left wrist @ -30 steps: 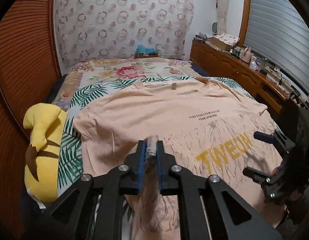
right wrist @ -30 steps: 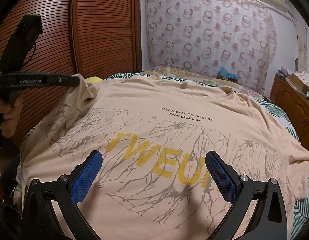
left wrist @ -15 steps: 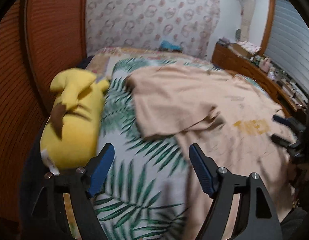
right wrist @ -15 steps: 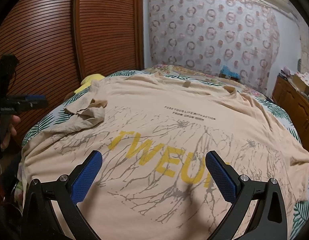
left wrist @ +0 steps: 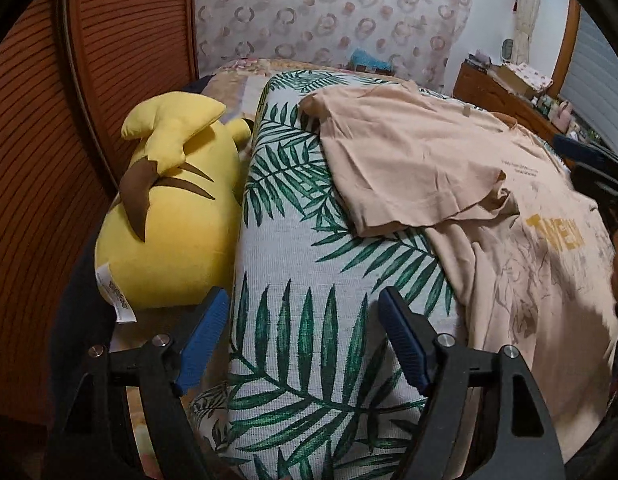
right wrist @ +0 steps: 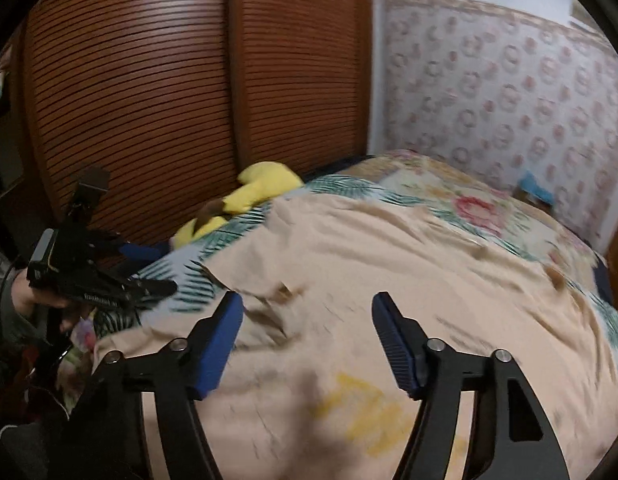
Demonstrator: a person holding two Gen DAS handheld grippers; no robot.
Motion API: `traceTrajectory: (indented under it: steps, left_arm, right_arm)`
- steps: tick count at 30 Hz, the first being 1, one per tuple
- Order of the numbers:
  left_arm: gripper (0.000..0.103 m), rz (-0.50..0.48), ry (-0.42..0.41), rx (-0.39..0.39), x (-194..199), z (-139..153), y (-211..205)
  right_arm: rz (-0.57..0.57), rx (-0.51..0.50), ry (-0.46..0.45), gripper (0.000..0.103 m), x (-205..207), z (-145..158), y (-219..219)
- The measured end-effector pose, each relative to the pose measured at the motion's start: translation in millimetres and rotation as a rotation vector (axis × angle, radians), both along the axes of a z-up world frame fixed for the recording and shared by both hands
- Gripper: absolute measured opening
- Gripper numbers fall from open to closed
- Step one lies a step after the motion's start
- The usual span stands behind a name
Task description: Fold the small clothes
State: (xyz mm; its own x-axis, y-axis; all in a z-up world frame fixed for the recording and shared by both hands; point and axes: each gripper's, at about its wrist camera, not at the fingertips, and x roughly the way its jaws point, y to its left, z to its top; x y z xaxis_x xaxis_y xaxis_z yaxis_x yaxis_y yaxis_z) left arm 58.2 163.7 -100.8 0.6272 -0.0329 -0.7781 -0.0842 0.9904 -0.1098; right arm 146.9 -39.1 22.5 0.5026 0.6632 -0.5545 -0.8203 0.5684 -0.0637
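A peach T-shirt (left wrist: 429, 160) with yellow letters lies spread on the bed. Its left sleeve is folded inward onto the chest. My left gripper (left wrist: 305, 308) stands open over the leaf-print bedspread (left wrist: 309, 240), left of the shirt, with nothing between its fingers. In the right wrist view the left gripper (right wrist: 157, 270) shows at the bed's left edge, held by a hand. My right gripper (right wrist: 307, 308) hovers over the shirt (right wrist: 389, 272) near the folded sleeve. Its jaws are closing, and no cloth is pinched between them. This view is blurred.
A yellow plush toy (left wrist: 165, 216) lies along the bed's left side against the slatted wooden wardrobe doors (right wrist: 189, 100). A wooden dresser (left wrist: 509, 96) crowded with small items runs along the right wall. A patterned curtain hangs behind the bed.
My left gripper let go of the shirt's cloth, opened, and moved left and down off the shirt. The right gripper swung toward the shirt's left side, and its jaws narrowed.
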Motion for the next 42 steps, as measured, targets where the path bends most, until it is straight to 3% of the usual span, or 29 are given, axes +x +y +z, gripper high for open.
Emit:
traceTrajectory:
  steps: [3, 5, 6, 14, 18, 19, 22, 24, 30, 33, 40, 42]
  left_arm:
    - [0.079, 0.002, 0.004, -0.052, 0.5, -2.0, 6.2]
    - [0.089, 0.024, 0.016, -0.070, 1.3, -5.1, 10.3]
    - [0.089, 0.026, 0.018, -0.082, 2.2, -5.2, 10.9]
    - [0.089, 0.019, 0.000, -0.043, 1.3, -3.8, 6.1]
    - [0.089, 0.014, -0.014, -0.024, 0.9, -0.3, 4.6]
    - [0.089, 0.016, -0.023, -0.024, 0.1, 1.8, 4.4]
    - [0.089, 0.027, -0.062, -0.025, -3.8, 12.6, 2.5]
    - [0.089, 0.023, -0.085, -0.025, -6.0, 20.9, -0.7]
    - [0.089, -0.014, -0.116, -0.016, -4.5, 33.3, -17.3]
    - [0.089, -0.035, -0.116, -0.019, -0.8, 33.3, -27.7]
    - [0.089, -0.067, -0.095, -0.012, 8.4, 28.0, -45.8]
    - [0.089, -0.070, -0.088, -0.014, 10.8, 26.5, -48.1]
  right_arm:
    - [0.060, -0.049, 0.006, 0.055, 9.4, -10.3, 28.3]
    - [0.103, -0.074, 0.034, 0.043, 15.6, -19.9, 45.8]
    - [0.123, -0.088, 0.048, 0.042, 18.1, -25.6, 54.7]
    - [0.184, -0.206, 0.090, 0.041, 38.3, -53.6, 103.9]
    - [0.197, -0.261, 0.064, 0.041, 38.0, -62.9, 112.1]
    - [0.197, -0.270, 0.057, 0.038, 37.7, -63.9, 114.0]
    - [0.176, -0.301, 0.001, 0.011, 39.1, -65.5, 120.6]
    - [0.166, -0.273, 0.028, 0.006, 44.8, -60.6, 119.8]
    - [0.080, -0.016, 0.122, 0.005, 67.0, -25.9, 88.1]
    - [0.006, 0.057, 0.167, 0.005, 82.1, -20.4, 68.9]
    - [-0.300, 0.045, 0.154, 0.006, 120.2, -37.3, 35.0]
    - [-0.336, 0.005, 0.146, 0.018, 122.9, -43.9, 32.7]
